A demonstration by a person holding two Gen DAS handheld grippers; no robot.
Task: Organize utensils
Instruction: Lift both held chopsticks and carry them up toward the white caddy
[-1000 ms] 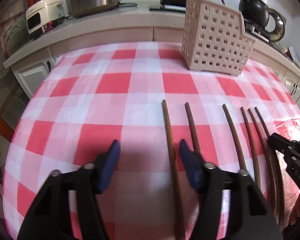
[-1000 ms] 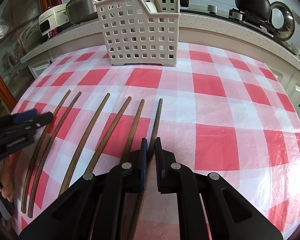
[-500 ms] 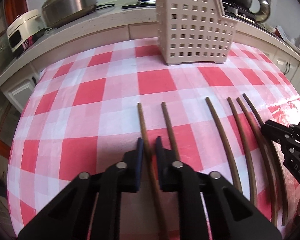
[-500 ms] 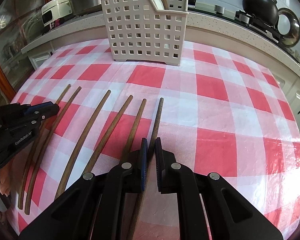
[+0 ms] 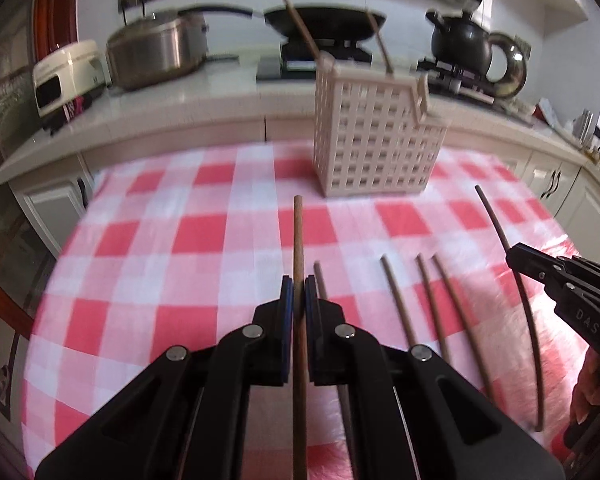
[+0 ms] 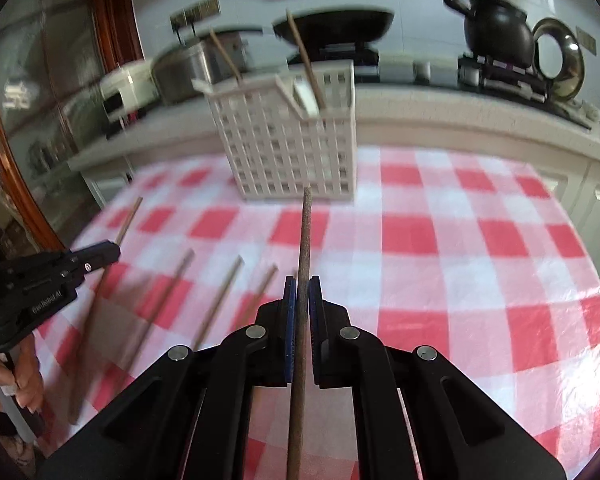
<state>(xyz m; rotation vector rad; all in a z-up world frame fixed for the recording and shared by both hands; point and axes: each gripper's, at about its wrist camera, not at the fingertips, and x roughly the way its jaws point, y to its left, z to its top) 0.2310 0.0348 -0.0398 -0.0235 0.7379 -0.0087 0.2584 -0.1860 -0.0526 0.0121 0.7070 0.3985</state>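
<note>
Left claw [image 5: 299,294] and right claw [image 6: 302,294] each clamp one chopstick [image 5: 298,236] mid-shaft; light, stiff, slippery. Basket [image 5: 374,140] at 12 o'clock on desk [image 5: 204,236].

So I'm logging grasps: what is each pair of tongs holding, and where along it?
Left tongs and right tongs each pinch one chopstick around mid-length.

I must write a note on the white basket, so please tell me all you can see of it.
The basket is a pale, plastic-looking box whose walls are a grid of square holes, with one rim corner stepped lower. It stands upright on the red and white checked cloth, near the far edge by the counter. Two brown sticks lean out of its open top. No gripper touches it.
</note>
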